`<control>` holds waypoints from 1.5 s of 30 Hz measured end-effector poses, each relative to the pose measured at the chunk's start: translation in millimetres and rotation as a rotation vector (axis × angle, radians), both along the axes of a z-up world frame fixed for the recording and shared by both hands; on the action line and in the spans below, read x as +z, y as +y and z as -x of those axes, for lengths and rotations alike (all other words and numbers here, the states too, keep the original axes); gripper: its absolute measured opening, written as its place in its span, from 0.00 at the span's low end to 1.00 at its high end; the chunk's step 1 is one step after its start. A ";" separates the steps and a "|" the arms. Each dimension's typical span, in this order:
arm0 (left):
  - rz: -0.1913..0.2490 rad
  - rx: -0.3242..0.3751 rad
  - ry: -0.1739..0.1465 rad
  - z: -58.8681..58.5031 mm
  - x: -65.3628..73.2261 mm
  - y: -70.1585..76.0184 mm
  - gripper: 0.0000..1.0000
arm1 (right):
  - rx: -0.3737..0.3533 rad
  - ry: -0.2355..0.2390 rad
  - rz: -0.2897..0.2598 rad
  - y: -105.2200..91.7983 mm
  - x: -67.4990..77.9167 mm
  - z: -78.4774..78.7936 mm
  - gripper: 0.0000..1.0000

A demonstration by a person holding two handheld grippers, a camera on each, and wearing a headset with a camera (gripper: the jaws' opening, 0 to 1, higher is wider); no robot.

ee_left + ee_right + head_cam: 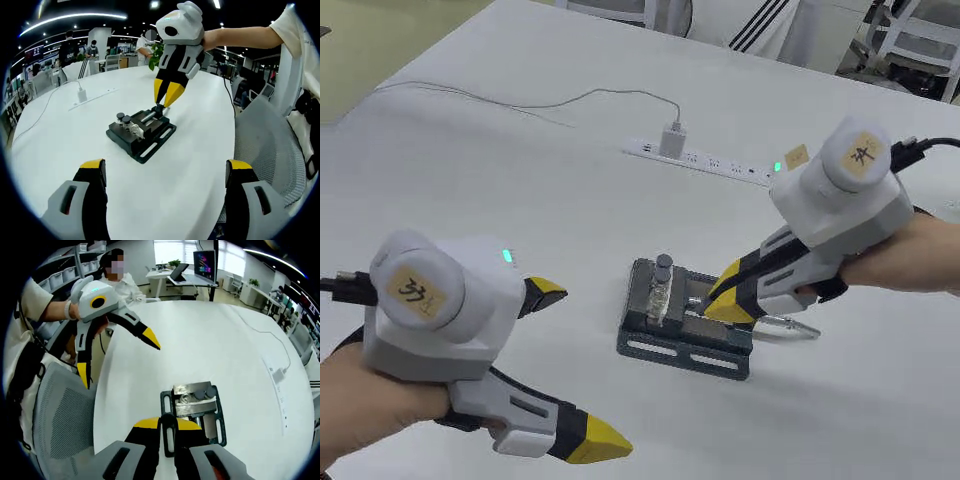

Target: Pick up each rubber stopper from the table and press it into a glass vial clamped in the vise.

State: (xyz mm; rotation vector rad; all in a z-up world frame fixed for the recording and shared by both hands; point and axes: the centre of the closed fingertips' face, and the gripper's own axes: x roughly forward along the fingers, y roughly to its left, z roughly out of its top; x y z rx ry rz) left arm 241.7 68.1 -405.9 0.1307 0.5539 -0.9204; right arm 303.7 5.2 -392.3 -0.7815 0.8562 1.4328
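A black vise (682, 338) stands mid-table and clamps glass vials (660, 300); a grey stopper (663, 266) tops one. In the left gripper view two dark-capped vials (124, 120) show in the vise (141, 135). My right gripper (725, 297) is shut, its yellow tips at the vise's metal screw handle (790, 325); I cannot tell whether they pinch it. In the right gripper view its own jaws (166, 426) meet just before the vise (194, 405). My left gripper (575, 365) hangs open left of the vise, holding nothing, its jaws (165, 170) wide apart.
A white power strip (710, 162) with a charger (672, 138) and a thin cable lies behind the vise. A grey mesh chair (262, 142) stands at the table's edge. People sit at desks far behind.
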 end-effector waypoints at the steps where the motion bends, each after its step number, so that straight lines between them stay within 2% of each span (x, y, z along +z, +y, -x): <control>1: -0.003 0.001 -0.004 -0.5 0.2 0.6 0.99 | 0.004 0.001 0.005 1.4 -0.2 -0.8 0.05; 3: -0.013 0.008 -0.017 -2.6 0.1 2.5 0.99 | 0.023 -0.007 0.020 4.2 -0.3 -3.5 0.05; 12: 0.000 0.029 -0.020 -3.6 0.2 6.1 0.99 | 0.087 -0.021 0.077 17.3 -5.0 -10.3 0.05; 29: 0.022 0.052 0.004 1.4 -9.3 7.3 0.99 | 0.174 -0.040 0.167 33.9 -26.0 -27.8 0.05; 39: 0.030 0.073 0.018 3.2 -13.3 13.0 0.99 | 0.174 -0.031 0.201 34.0 -32.6 -32.4 0.05; 45: 0.035 0.082 0.023 3.2 -14.5 14.0 0.99 | 0.198 -0.054 0.250 33.3 -35.5 -34.0 0.05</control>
